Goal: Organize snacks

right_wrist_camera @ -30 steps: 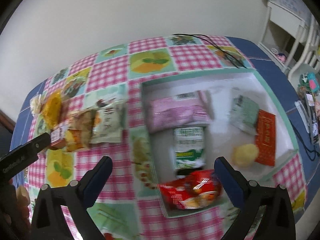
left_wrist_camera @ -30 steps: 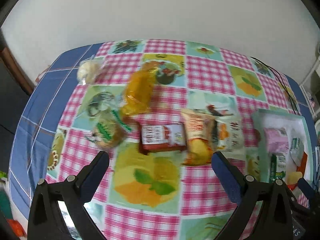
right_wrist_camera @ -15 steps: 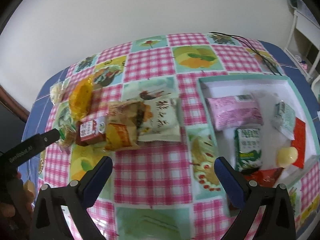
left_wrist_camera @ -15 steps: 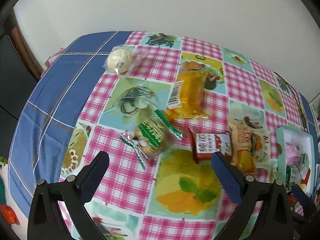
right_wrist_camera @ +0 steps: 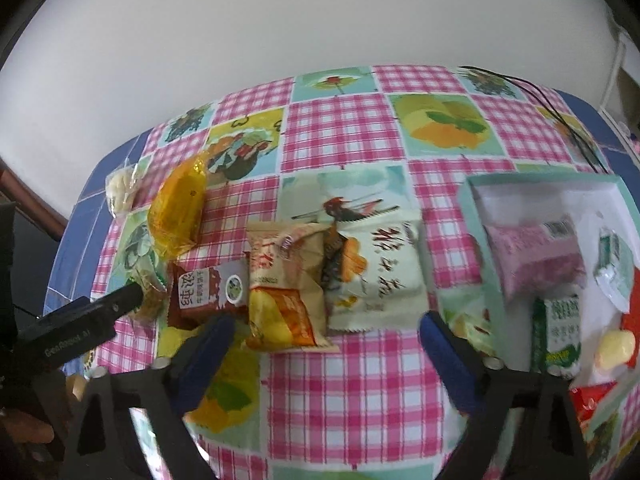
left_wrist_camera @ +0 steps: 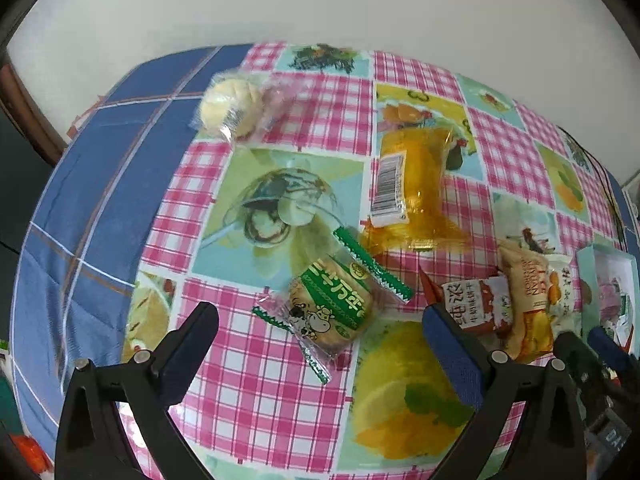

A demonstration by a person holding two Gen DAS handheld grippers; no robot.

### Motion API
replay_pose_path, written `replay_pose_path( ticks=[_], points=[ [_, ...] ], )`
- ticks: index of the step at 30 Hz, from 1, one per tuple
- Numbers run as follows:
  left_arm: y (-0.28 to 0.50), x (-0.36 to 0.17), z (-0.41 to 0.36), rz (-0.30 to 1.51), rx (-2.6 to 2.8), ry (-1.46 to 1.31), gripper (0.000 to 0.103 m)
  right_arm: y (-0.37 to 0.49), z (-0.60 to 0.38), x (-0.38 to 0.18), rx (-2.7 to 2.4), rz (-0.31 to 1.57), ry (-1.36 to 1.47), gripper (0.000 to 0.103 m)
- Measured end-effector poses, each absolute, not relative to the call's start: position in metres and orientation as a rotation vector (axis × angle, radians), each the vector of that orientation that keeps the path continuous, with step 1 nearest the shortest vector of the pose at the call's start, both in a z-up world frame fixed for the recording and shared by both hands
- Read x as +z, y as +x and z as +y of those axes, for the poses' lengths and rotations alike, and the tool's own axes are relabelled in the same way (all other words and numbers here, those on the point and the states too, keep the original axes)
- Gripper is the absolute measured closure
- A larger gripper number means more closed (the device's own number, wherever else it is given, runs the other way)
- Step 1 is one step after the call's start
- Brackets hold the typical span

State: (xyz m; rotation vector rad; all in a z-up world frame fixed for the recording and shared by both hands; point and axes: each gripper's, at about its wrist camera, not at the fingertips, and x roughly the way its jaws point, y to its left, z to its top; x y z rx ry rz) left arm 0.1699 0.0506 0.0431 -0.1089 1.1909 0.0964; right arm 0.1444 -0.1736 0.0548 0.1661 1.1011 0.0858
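The desk [left_wrist_camera: 260, 380], under a glossy checked cloth, carries crinkly wrapped snacks; only the right view shows the whole box [right_wrist_camera: 472, 248], cut off in the left. The right gripper [right_wrist_camera: 326, 346], its fingers just narrowing yet apart, hovers before the beige packet [right_wrist_camera: 288, 280]. The left gripper [left_wrist_camera: 320, 330], fingers apart, brackets the green biscuit [left_wrist_camera: 332, 304].

A home room, by the look of it — a table spread with a patchwork-print tablecloth [right_wrist_camera: 340, 132] of pink gingham squares and fruit pictures, edged in blue, pushed against a plain white wall [right_wrist_camera: 280, 20]. Wrapped snacks lie loose on the cloth, and a shallow teal-rimmed box [right_wrist_camera: 468, 216] holds more. At the right edge stands white furniture [right_wrist_camera: 624, 76] — only partly in view; a black cable [right_wrist_camera: 560, 116] trails across the far corner.
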Motion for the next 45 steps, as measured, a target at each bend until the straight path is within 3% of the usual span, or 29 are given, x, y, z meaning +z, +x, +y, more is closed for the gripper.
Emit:
replay_pose_path(
  ticks=[4, 10, 12, 18, 27, 28, 29, 30, 42, 45],
  points=[
    [0.175, 0.031, 0.050, 1.210, 0.087, -0.092, 0.004, 0.152, -0.161, 0.047, 0.106, 1.112, 0.133, 0.025],
    [0.180, 0.019, 0.050, 1.235, 0.080, -0.086, 0.029, 0.158, -0.147, 0.037, 0.124, 1.125, 0.097, 0.044],
    [0.180, 0.017, 0.051, 1.239, 0.076, -0.094, 0.033, 0.159, -0.146, 0.031, 0.128, 1.141, 0.099, 0.056],
    [0.176, 0.022, 0.053, 1.237, 0.080, -0.126, 0.036, 0.156, -0.145, 0.034, 0.144, 1.138, 0.099, 0.066],
    [0.167, 0.052, 0.040, 1.203, 0.087, -0.113, 0.041, 0.143, -0.146, 0.054, 0.164, 1.115, 0.104, 0.067],
    [0.165, 0.056, 0.038, 1.193, 0.086, -0.110, 0.057, 0.142, -0.147, 0.058, 0.168, 1.112, 0.107, 0.067],
    [0.164, 0.060, 0.036, 1.187, 0.080, -0.115, 0.089, 0.140, -0.148, 0.061, 0.173, 1.109, 0.109, 0.067],
    [0.163, 0.062, 0.036, 1.187, 0.078, -0.132, 0.092, 0.139, -0.149, 0.064, 0.176, 1.106, 0.110, 0.067],
    [0.166, 0.060, 0.048, 1.184, 0.125, -0.152, 0.089, 0.133, -0.165, 0.063, 0.185, 1.137, 0.133, 0.067],
    [0.169, 0.055, 0.062, 1.180, 0.146, -0.193, 0.066, 0.136, -0.165, 0.054, 0.185, 1.164, 0.147, 0.067]
  ],
)
